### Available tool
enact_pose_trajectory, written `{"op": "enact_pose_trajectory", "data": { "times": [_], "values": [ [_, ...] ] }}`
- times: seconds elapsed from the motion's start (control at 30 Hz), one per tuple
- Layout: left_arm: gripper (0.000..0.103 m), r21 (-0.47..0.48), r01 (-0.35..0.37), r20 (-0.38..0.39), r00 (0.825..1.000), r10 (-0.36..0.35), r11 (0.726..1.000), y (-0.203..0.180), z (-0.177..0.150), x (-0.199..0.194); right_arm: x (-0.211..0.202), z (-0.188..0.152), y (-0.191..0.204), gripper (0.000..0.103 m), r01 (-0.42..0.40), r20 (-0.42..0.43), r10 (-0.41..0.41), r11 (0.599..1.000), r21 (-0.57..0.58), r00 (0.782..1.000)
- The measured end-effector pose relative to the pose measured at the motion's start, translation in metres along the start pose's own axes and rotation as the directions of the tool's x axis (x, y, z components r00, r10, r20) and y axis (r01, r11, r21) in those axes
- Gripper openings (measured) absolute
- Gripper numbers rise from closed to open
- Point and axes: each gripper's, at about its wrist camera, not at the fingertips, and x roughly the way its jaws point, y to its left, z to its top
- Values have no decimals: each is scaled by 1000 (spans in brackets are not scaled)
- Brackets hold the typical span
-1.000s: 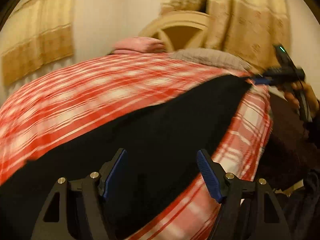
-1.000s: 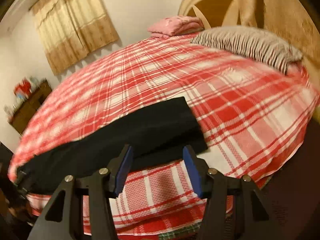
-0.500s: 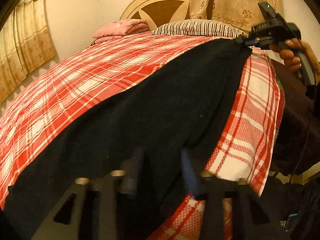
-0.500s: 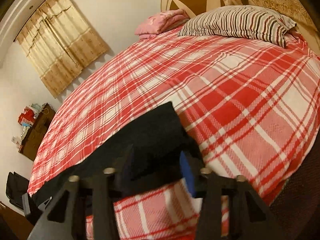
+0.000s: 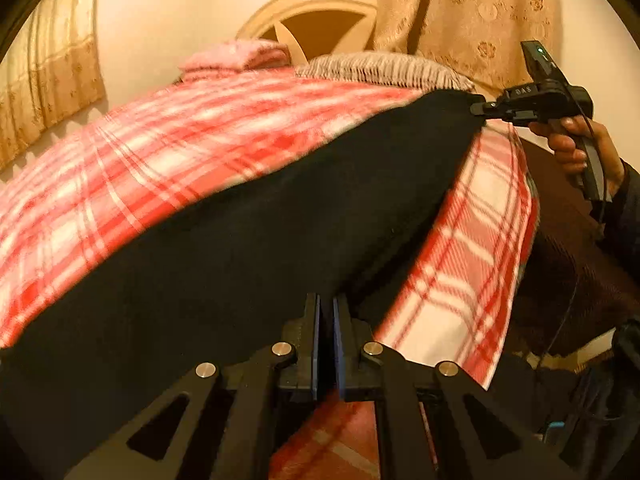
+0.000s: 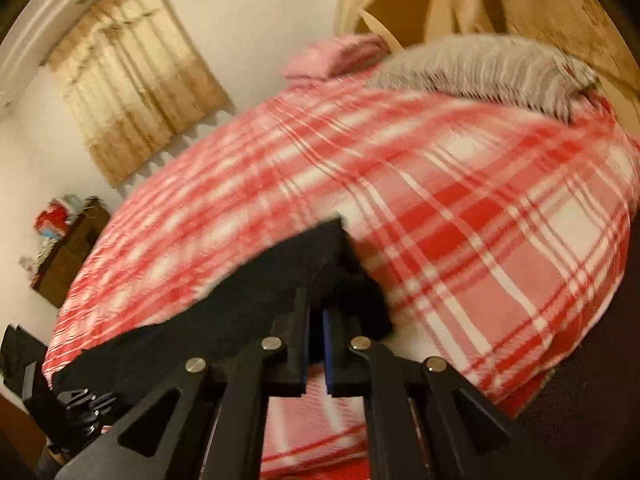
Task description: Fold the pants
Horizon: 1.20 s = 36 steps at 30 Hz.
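Black pants (image 5: 240,260) lie stretched lengthwise along the near side of a bed with a red-and-white plaid blanket (image 5: 160,160). My left gripper (image 5: 326,312) is shut on the near edge of the pants at one end. At the far end, a hand (image 5: 572,152) holds my right gripper (image 5: 478,109), pinched on the corner of the fabric. In the right wrist view that gripper (image 6: 316,312) is shut on the bunched end of the pants (image 6: 248,304), and the cloth runs off to the lower left.
A striped pillow (image 6: 480,72) and a folded pink cloth (image 6: 332,54) lie at the head of the bed by a cream headboard (image 5: 320,16). A dark cabinet (image 6: 68,252) stands by the far wall. The bed edge (image 5: 520,208) drops off beside the pants.
Both grippers went from wide open to shut, each closing on an end of the pants. The fabric at the right gripper is now bunched and lifted slightly.
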Motion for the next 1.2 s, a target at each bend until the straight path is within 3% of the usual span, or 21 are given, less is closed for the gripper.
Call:
{"op": "enact_pose_trajectory", "data": {
  "times": [0.07,0.13,0.17,0.2,0.3,0.37,0.43,0.53,0.63,0.67,0.73,0.83,0.93,1.07,1.13,1.17,1.2],
  "values": [
    [9,10,-1,-4,1000,1,1000,-4,-4,0,5,-5,-10,12,13,-23,-12,1000,28,1000],
    [13,16,-8,-5,1000,8,1000,-6,-7,-5,-3,-7,-16,27,24,4,-24,999,45,1000],
    [14,17,-8,-6,1000,8,1000,-8,-8,-8,-10,-5,-18,49,67,32,-69,996,50,997],
    [14,23,-13,-2,1000,13,1000,-10,-10,-13,-17,-2,-19,60,103,61,-106,994,46,992],
    [15,27,5,41,999,-6,1000,-11,-14,-30,-35,8,-12,60,153,154,-154,988,19,976],
    [15,13,-6,67,998,5,1000,-8,-17,-38,-38,17,1,60,96,173,-90,995,-28,981],
    [15,-20,-20,89,996,22,1000,-1,-20,-45,-31,26,16,59,10,149,1,998,-70,989],
    [17,-82,-41,95,994,49,996,16,-23,-47,-5,43,19,55,31,82,-27,998,-56,996],
    [24,-137,-63,88,993,75,989,31,-29,-43,36,57,6,33,10,-79,-10,1000,-4,997],
    [25,-152,-62,87,993,76,986,35,-31,-42,42,56,6,16,5,-94,-5,1000,2,996],
    [25,-174,-51,85,994,66,983,39,-34,-39,49,56,9,12,-17,-132,13,1000,-26,991],
    [25,-167,-52,74,995,65,985,37,-38,-34,26,53,20,7,-41,-32,38,994,-98,999],
    [28,-162,-51,79,995,64,985,35,-38,-33,16,49,22,7,27,55,-19,989,-144,998],
    [28,-168,-57,79,994,71,984,35,-39,-37,38,46,-2,9,213,49,-208,968,-132,977],
    [35,-170,-62,84,994,77,983,35,-40,-39,30,45,-8,13,157,46,-153,980,-118,987],
    [38,-173,-69,88,992,85,983,35,-40,-40,26,43,-7,37,121,45,-116,985,-121,992],
    [45,-174,-74,94,991,91,982,35,-40,-41,22,43,-4,74,95,44,-90,987,-129,995]
  ]
}}
